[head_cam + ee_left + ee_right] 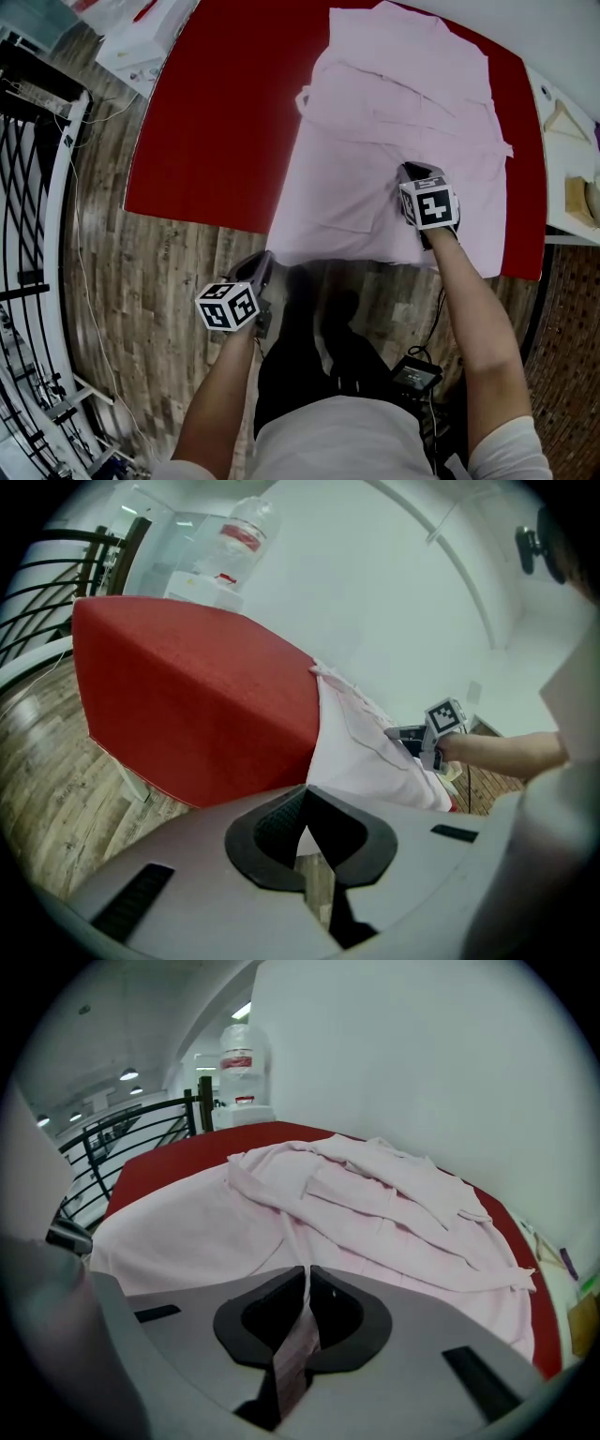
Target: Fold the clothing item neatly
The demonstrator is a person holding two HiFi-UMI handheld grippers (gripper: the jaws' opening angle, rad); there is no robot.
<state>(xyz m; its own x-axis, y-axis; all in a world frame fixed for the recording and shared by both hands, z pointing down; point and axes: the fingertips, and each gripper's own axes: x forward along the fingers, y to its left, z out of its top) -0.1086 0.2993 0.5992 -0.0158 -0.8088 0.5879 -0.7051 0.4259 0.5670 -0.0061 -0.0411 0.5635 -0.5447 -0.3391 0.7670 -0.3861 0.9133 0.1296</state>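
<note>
The pink shirt (394, 112) lies spread on the red table (216, 131), hem over the near edge. The right gripper (411, 172) pinches a fold of it; the left gripper (266, 258), jaws together, seems to hold the hem corner, ready to lift that edge for folding.

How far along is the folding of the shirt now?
Done: the pink shirt lies spread on the red table, its upper part loosely folded over. In hand: the left tongs seem shut on its near corner; the right tongs pinch cloth. Left: all the neat folding.
</note>
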